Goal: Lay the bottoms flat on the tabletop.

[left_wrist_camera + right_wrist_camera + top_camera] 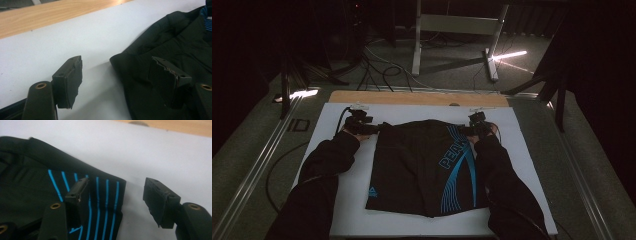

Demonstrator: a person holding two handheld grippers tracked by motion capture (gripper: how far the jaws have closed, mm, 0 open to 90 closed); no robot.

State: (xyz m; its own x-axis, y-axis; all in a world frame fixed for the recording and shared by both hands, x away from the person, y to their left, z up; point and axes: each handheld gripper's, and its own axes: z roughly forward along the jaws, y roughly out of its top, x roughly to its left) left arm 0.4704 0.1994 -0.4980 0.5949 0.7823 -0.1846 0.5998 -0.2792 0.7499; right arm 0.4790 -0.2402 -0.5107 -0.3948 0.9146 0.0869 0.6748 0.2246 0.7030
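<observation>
A person's two dark-sleeved forearms reach across a white board (337,210) that covers most of a wooden tabletop (412,98), where a pair of black shorts (412,165) lies flat near the middle, its waistband toward the far edge and its hems toward the near edge. At the far-left corner of the shorts, the left gripper (371,129) sits low over the board with its jaws apart. In the left gripper view one jaw stands over bare white board and the other over the dark cloth, so the corner of the waistband (120,60) lies between them, not yet pinched. Blue curved stripes and blue lettering (451,155) run down the right half of the garment, and a small blue logo (373,192) marks the near-left hem. At the far-right corner, the right gripper (468,131) mirrors its partner. In the right gripper view its jaws also stand apart, one over the striped cloth (105,192) and one over the white board, straddling the edge of the fabric without clamping it.
</observation>
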